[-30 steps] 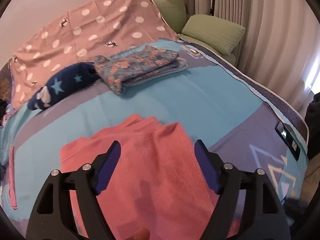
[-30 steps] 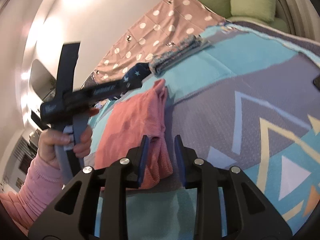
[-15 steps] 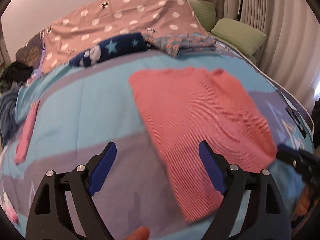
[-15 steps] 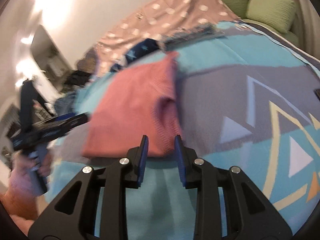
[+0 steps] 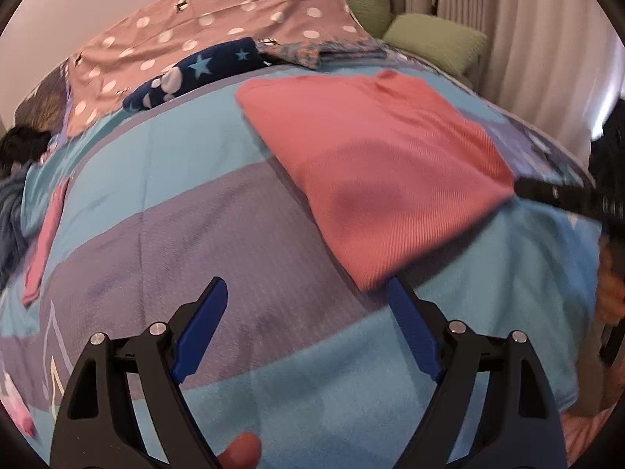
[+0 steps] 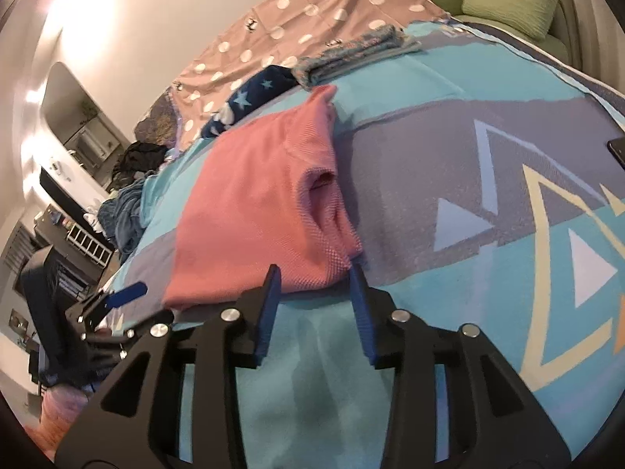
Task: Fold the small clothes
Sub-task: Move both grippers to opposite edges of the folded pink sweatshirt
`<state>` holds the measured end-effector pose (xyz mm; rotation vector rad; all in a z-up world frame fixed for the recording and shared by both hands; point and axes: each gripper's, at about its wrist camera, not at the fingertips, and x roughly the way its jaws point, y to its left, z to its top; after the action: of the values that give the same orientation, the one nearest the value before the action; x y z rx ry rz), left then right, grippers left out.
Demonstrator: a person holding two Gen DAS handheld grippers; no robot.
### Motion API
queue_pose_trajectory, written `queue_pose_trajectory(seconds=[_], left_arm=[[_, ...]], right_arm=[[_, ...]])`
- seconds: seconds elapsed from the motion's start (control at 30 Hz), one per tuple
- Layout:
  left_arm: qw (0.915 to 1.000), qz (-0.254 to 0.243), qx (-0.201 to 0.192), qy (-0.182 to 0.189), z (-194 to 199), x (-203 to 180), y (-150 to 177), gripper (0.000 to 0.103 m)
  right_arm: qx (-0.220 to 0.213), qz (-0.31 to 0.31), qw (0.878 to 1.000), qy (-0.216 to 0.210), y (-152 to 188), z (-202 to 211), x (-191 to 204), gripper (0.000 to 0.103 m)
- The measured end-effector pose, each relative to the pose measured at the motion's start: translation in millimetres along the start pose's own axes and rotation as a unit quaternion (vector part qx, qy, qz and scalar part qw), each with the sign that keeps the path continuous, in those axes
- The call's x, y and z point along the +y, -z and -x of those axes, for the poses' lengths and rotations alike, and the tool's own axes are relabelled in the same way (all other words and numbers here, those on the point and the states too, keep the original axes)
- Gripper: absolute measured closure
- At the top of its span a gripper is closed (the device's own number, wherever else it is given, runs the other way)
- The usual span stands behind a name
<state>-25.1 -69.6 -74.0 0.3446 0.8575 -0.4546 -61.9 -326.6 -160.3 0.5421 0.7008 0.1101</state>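
Note:
A salmon-pink knit garment (image 5: 375,148) lies folded flat on the blue and purple bedspread (image 5: 203,234). My left gripper (image 5: 306,285) is open wide above bare bedspread, its right finger at the garment's near left corner, with nothing between the pads. In the right wrist view the garment (image 6: 254,195) shows a sleeve opening near its front edge. My right gripper (image 6: 314,271) points at that near right corner; its jaws are opening, with the fabric edge between the tips but not pressed. Each gripper appears in the other's view: the right gripper (image 5: 554,195), the left gripper (image 6: 121,297).
A folded floral garment (image 5: 312,51) and a navy star-print item (image 5: 195,74) lie behind the pink one, before a polka-dot cover (image 5: 195,27). Green pillows (image 5: 433,43) sit at the back right. A pink strip of cloth (image 5: 43,242) lies at the left. A phone (image 6: 617,148) is at the bed's right edge.
My left gripper has drawn back off the pink garment toward its near left corner and sunk lower. The right gripper's jaws have spread a little at the near right corner.

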Motion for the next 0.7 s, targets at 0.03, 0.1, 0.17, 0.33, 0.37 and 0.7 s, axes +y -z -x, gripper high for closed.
queue_pose_trajectory(seconds=[0.03, 0.1, 0.17, 0.33, 0.37, 0.7], left_arm=[[1.0000, 0.001, 0.004, -0.006, -5.6, -2.2, 0.5, 0.018], [0.9999, 0.008, 0.002, -0.006, -11.0, -4.3, 0.4, 0.018], [0.9999, 0.013, -0.001, -0.009, -13.7, -5.8, -1.8, 0.018], [0.9998, 0.009, -0.005, -0.017, -14.0, -11.2, -2.3, 0.018], [0.9998, 0.008, -0.005, -0.019, -14.5, -10.9, -1.7, 0.018], [0.9995, 0.030, 0.003, -0.013, -14.5, -1.5, 2.8, 0.015]], right_arm=[[0.006, -0.013, 1.000, 0.006, -3.2, -4.4, -2.8, 0.091], [0.001, -0.034, 0.999, -0.007, -7.7, -1.3, -3.6, 0.094], [-0.040, -0.022, 0.999, -0.013, -16.7, 15.9, 6.5, 0.096], [-0.079, 0.024, 0.996, 0.031, -34.4, 29.1, 24.1, 0.097], [-0.058, 0.021, 0.997, 0.042, -34.8, 16.7, 18.0, 0.097], [-0.036, 0.001, 0.998, 0.045, -23.5, 13.4, -4.5, 0.063]])
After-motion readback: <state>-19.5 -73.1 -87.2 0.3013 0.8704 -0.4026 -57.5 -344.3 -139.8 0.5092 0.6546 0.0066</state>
